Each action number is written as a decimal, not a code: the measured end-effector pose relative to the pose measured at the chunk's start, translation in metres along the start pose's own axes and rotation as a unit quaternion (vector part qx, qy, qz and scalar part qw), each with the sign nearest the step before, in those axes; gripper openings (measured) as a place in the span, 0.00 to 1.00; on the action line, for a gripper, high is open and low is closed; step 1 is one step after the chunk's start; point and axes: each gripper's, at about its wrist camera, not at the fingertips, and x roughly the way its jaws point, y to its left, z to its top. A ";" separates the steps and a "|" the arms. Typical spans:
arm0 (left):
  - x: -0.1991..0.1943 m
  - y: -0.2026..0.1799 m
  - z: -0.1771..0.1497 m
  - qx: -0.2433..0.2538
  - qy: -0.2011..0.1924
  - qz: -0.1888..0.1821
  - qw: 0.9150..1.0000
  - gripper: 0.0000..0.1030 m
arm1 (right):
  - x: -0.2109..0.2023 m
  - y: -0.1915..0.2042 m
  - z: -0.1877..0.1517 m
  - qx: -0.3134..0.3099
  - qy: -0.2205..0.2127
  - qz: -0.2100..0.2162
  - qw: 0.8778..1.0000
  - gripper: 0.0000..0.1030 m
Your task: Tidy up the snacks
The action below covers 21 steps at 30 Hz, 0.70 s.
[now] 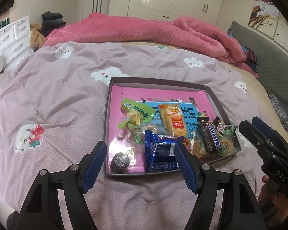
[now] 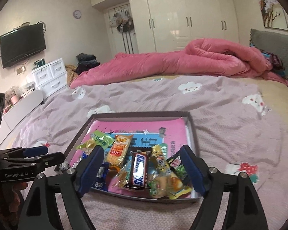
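A shallow grey box (image 1: 108,118) with a pink lining lies on the bed and holds the snacks. In it are a blue packet (image 1: 161,153), an orange biscuit pack (image 1: 173,121), a green packet (image 1: 138,111), a Snickers bar (image 1: 211,136) and a small dark wrapped candy (image 1: 120,162). My left gripper (image 1: 141,149) is open and empty over the box's near edge, fingers either side of the blue packet and candy. My right gripper (image 2: 141,155) is open and empty above the Snickers bar (image 2: 141,167) and orange pack (image 2: 118,150); it also shows at the right (image 1: 259,132).
The box (image 2: 192,132) sits on a mauve bedspread (image 1: 57,95) with cloud prints. A rolled pink quilt (image 1: 144,28) lies behind it. A grey headboard (image 1: 274,61) is at the right, white drawers (image 1: 11,38) and a wall TV (image 2: 22,44) at the left.
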 end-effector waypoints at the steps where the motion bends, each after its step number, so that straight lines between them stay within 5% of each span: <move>1: -0.002 -0.001 -0.001 0.001 0.000 -0.001 1.000 0.72 | -0.002 -0.001 0.000 0.002 -0.003 -0.002 1.000 0.80; 21: -0.039 -0.009 -0.033 0.005 -0.004 -0.009 1.000 0.73 | -0.060 0.008 -0.021 0.026 -0.012 -0.030 0.999 0.90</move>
